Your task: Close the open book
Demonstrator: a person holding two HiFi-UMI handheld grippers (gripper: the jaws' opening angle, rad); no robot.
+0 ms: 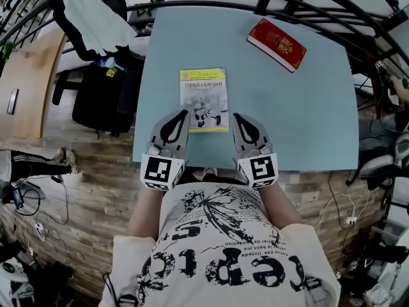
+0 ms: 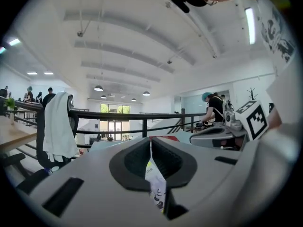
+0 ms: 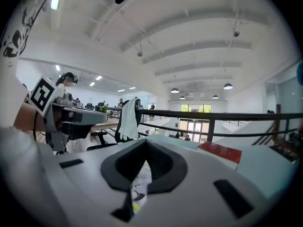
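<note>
The book [image 1: 204, 100] lies closed and flat on the pale blue table [image 1: 300, 120], its yellow and white cover facing up. My left gripper [image 1: 184, 114] hangs just off the book's near left corner and my right gripper [image 1: 235, 116] just off its near right corner, both near the table's front edge. Each has its jaws together with nothing gripped. In the left gripper view the left gripper [image 2: 150, 138] points level, and a strip of the book's cover [image 2: 156, 183] shows through the slit under its tips. The right gripper [image 3: 145, 142] shows the same strip of cover [image 3: 138, 186].
A red book [image 1: 277, 45] lies at the table's far right. A black railing [image 1: 281, 2] runs behind the table. A dark chair draped with a white garment [image 1: 96, 18] stands at the far left. A person [image 2: 213, 108] stands beyond the railing.
</note>
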